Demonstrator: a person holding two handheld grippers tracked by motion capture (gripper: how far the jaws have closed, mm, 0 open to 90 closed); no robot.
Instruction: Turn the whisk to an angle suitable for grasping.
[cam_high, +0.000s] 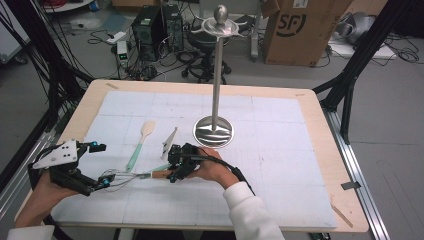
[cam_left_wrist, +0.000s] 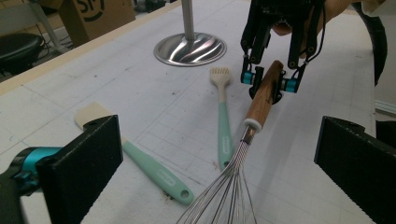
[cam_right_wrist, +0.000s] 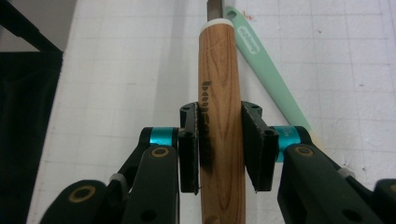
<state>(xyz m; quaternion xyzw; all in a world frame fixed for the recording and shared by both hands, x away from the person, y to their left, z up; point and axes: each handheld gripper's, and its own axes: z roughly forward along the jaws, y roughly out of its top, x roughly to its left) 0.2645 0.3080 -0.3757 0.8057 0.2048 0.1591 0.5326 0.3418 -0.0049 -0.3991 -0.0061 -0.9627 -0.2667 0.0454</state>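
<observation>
The whisk (cam_left_wrist: 254, 116) lies on the white gridded mat (cam_high: 280, 165) near the front of the desk (cam_high: 320, 107), its wooden handle (cam_right_wrist: 218, 93) tilted up off the mat at the far end and its wire loops (cam_left_wrist: 229, 196) fanning out toward the left tool. The right tool (cam_left_wrist: 270, 83) is clamped on that handle: in the right gripper view both black pads (cam_right_wrist: 188, 154) press against the wood on either side, near its butt end. In the high view the right tool (cam_high: 175, 167) sits at the middle of the desk's front half, with the person's hand behind it.

Just beside the whisk lies a mint-handled brush (cam_left_wrist: 223, 116), its bristle head pointing toward the stand. A mint-handled spatula (cam_left_wrist: 135, 156) with a pale blade lies further to the left, apart from both.

The left tool (cam_high: 100, 165) rests low near the desk's front left corner, its jaws apart with nothing between them, pointing at the wire loops.

Behind the utensils a steel stand (cam_high: 216, 75) rises from its round base (cam_high: 213, 131) on the mat.
</observation>
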